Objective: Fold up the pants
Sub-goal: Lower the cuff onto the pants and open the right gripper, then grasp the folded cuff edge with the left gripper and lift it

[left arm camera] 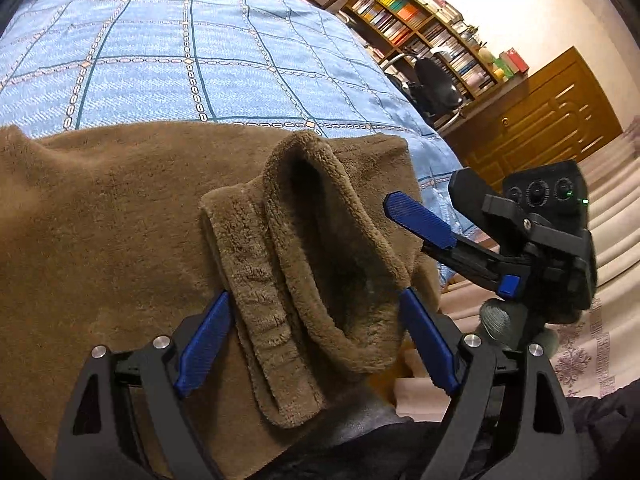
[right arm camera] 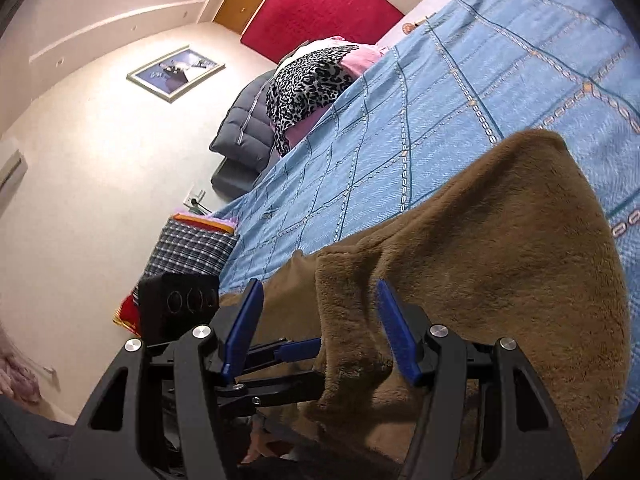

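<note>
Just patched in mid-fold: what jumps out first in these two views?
The brown fleece pants sprawl over the near edge of the blue checked bedspread. Both grippers are open around the fabric: the left gripper straddles an upturned cuff, the right gripper a hanging fold.

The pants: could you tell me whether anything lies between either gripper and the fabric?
Nothing visible does. The brown pants lie on the blue bedspread; the left gripper straddles a cuff with open jaws, and the right gripper straddles an edge fold.
</note>
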The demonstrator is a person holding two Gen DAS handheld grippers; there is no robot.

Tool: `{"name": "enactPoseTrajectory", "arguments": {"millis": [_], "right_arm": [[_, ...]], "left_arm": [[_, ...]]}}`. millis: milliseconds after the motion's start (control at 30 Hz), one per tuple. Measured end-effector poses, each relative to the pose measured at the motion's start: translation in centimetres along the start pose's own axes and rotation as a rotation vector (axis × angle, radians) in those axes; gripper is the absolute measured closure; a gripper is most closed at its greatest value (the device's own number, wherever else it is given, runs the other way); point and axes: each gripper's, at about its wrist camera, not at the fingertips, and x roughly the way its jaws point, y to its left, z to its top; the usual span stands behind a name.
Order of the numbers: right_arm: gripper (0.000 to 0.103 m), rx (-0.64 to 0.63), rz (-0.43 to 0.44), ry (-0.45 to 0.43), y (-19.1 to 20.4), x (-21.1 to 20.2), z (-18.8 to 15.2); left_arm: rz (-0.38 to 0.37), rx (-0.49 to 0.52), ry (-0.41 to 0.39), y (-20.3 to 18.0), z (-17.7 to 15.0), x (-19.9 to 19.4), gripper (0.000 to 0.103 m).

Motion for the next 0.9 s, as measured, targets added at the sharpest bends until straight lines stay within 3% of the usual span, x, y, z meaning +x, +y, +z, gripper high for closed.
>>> {"name": "enactPoseTrajectory", "arguments": {"millis": [300, 433, 700, 733, 767, 833, 900], "right_arm": [[0.042, 0.005, -0.041, -0.009, -0.1, -0.1, 0.0], [0.042, -0.022, -0.094, -0.019, 0.1, -0.2, 0.0], [0.042, -0.014, -0.152, -0.064, -0.3, -1.3, 0.0], [0.042, -0.021, -0.163, -0.070, -0.2, -1.4, 0.0], [0.042, -0.031, -0.177, -0.079, -0.2, -1.7, 0.0], [0.042, -0.046, -0.199, -0.093, 0.0, -2.2, 0.0], [0.042, -0.059, -0.218, -0.103, 0.2, -2.4, 0.0]], "left_arm": [[-0.036, -0.003, -0.032, -0.3, -0.1, -1.0, 0.018], [-0.043, -0.008, -0.023, -0.8, 0.5, -0.2, 0.010], [0.032, -0.052, 0.017, -0.7, 1.5, 2.2, 0.010], [0.039, -0.057, 0.012, -0.5, 1.5, 2.2, 0.017], [0.045, -0.063, 0.002, -0.4, 1.6, 2.0, 0.039], [0.036, -0.107, 0.011, 0.4, 1.5, 1.8, 0.064], [0.021, -0.142, -0.005, 1.2, 1.3, 1.0, 0.066]]}}
